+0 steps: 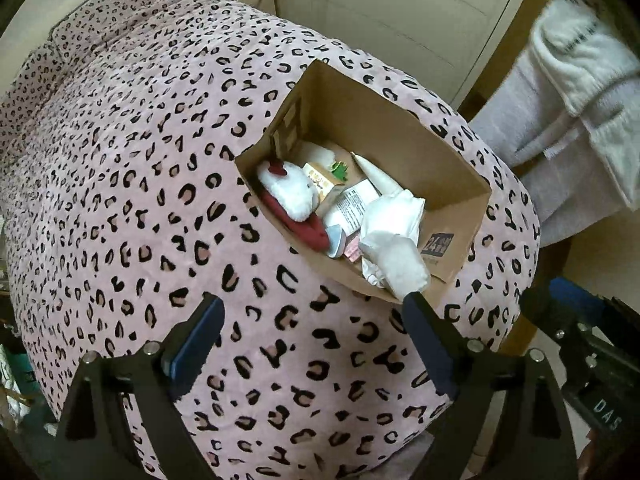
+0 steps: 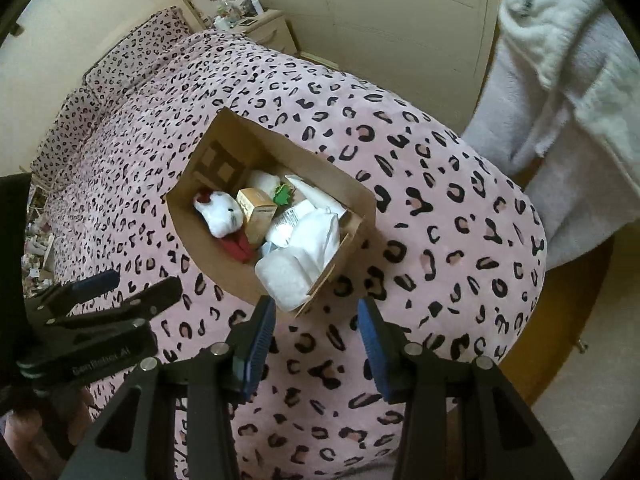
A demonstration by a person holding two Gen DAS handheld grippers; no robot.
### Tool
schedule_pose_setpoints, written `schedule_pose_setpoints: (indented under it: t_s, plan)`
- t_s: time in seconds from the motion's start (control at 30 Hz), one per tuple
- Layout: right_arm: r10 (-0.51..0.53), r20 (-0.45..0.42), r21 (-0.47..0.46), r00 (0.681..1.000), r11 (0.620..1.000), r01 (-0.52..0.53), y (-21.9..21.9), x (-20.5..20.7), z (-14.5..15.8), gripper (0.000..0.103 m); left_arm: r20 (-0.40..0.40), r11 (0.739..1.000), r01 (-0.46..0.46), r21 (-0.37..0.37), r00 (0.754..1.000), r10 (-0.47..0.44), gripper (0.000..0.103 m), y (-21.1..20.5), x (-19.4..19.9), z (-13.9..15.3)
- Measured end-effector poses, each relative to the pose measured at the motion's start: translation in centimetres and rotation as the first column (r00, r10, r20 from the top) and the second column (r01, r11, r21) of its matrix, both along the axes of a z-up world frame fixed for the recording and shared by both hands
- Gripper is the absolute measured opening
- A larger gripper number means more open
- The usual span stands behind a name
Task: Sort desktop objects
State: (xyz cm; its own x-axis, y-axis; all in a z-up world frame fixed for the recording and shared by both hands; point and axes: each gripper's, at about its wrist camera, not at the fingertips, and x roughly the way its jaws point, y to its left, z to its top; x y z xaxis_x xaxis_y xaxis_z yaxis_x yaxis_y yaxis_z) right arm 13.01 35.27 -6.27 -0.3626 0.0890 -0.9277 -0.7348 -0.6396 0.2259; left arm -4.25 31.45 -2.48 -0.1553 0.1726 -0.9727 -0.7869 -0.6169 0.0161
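Cardboard box [image 1: 400, 148] sat full on the leopard-print bedspread [image 1: 140, 200]. Left gripper [image 1: 312, 312] gaped wide, empty. Right gripper [image 2: 316, 312] stood partly open, empty.

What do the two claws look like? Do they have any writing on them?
Both claws are black metal frames with silver round bolts and two long fingers lined with dark blue ribbed pads. The left claw shows white letters "DAS" on the other claw's body beside it. The right claw sees pale lettering on the left claw's side, too blurred to read surely. No cables show.
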Motion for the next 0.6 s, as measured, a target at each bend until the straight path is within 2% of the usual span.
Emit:
schedule_pose_setpoints:
  t_s: [0.23, 0.6]
  plan:
    - [0.016, 0.012, 0.031, 1.0, 0.999, -0.016, -0.2, -0.5, -0.4, 0.044, -0.029, 1.0, -0.027, 0.004, 0.999, 0.027, 0.092, 0.5, 0.3, 0.1]
    - [0.025, 0.048, 0.059, 0.999, 0.998, -0.028, 1.3, -3.1, -2.4, 0.044, -0.037, 0.998, -0.057, -0.022, 0.998, 0.056, 0.092, 2.1, -1.3, -2.3]
